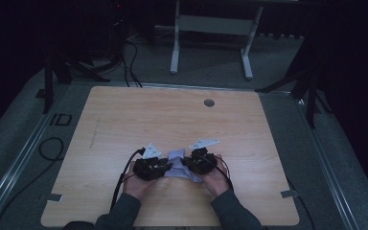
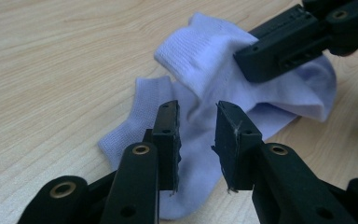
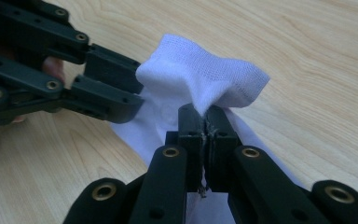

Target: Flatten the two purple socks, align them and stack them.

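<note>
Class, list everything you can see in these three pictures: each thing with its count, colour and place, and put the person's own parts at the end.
Socks: two as far as I can tell, pale lilac-white, overlapping on the table's near middle between the tongs.
Table: one, light wood, centre of the high view.
Grommet: one, grey, in the tabletop near the far edge.
Tape: two grey strips, at the table's near corners.
Frame: one, white, on the floor beyond the table.
Left tongs: black, open over the lower sock.
Right tongs: black, shut on the upper sock's cuff.
Hands: two, grey-sleeved, at the near edge.
</note>
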`<state>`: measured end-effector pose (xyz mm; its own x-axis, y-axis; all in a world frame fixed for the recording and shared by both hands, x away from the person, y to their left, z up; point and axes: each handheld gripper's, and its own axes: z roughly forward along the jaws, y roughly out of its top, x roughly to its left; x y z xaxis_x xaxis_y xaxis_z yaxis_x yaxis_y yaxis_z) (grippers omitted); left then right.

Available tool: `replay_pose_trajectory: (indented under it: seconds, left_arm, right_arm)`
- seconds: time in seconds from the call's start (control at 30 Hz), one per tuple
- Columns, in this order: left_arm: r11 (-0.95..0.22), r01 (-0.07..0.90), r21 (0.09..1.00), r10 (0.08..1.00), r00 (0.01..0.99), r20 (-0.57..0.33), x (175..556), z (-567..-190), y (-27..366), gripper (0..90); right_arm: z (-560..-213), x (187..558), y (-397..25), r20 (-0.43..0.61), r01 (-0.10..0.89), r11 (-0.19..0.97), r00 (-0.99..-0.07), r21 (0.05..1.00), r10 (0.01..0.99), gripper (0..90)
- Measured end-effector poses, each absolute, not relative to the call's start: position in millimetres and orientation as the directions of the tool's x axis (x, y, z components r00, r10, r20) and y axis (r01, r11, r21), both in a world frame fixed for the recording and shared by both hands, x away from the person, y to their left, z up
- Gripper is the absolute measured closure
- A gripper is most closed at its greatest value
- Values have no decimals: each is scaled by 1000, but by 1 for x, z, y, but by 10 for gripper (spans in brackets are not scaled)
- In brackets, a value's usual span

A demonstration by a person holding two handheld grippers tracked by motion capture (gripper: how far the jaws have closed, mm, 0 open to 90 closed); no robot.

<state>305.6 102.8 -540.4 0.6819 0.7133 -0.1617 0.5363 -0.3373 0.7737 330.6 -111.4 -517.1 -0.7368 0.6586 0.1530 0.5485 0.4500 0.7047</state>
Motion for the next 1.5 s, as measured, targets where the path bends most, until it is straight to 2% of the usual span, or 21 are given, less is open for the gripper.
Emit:
replay_pose_trajectory:
  seconds: [0.07,0.1,0.13,0.17,0.2,0.27,0.33,0.37,0.4,0.53,0.7,0.8,1.03,1.07,1.1,1.13,1.2,1.5]
  left_arm:
    - [-336,541,771,717,677,-163,307,-543,102,701]
    - [-333,540,773,718,677,-164,307,-543,102,733]
    - [-333,537,775,716,679,-162,307,-543,102,836]
    - [-336,533,776,716,680,-157,307,-543,102,836]
    - [-337,530,778,715,682,-155,307,-543,101,875]
    - [-348,522,779,713,687,-141,306,-542,101,884]
    - [-342,522,781,714,685,-145,306,-541,101,887]
    - [-341,524,780,716,683,-146,306,-541,101,887]
    - [-340,525,780,717,682,-147,306,-541,101,888]
    - [-340,530,777,721,677,-146,306,-542,101,888]
    - [-341,533,775,724,674,-145,306,-541,103,888]
    - [-336,534,776,728,670,-146,306,-541,103,888]
    - [-337,537,773,731,667,-145,306,-541,105,888]
    - [-336,539,772,732,665,-146,306,-541,106,888]
    - [-336,540,772,733,665,-146,306,-541,106,888]
    - [-334,541,772,734,663,-147,306,-541,106,888]
    - [-331,542,772,736,661,-149,305,-540,107,888]
    - [-317,549,773,742,651,-157,305,-538,113,888]
  right_arm:
    - [-518,330,-111,152,545,454,-741,705,654,870]
    - [-518,330,-110,149,541,460,-746,704,650,870]
    - [-520,329,-108,151,543,467,-750,698,644,868]
    - [-520,329,-108,151,543,467,-750,698,644,868]
    - [-520,329,-107,150,540,471,-753,697,641,866]
    - [-520,329,-107,155,541,471,-755,696,638,852]
    - [-515,329,-111,179,539,456,-762,708,622,739]
    - [-515,329,-111,179,539,456,-762,708,622,739]
    - [-507,328,-117,186,527,439,-768,728,613,666]
    - [-493,327,-130,181,508,409,-766,758,617,635]
    - [-484,331,-152,123,522,437,-733,733,669,661]
    - [-501,335,-161,88,574,478,-696,665,713,682]
    - [-529,337,-161,66,616,531,-686,582,724,710]
    - [-531,338,-161,69,624,530,-682,574,728,744]
    - [-533,339,-162,59,627,534,-678,568,733,843]
    - [-533,339,-162,59,629,530,-674,568,737,879]
    - [-533,339,-162,54,626,529,-672,573,738,890]
    - [-519,334,-166,49,603,497,-665,625,745,900]
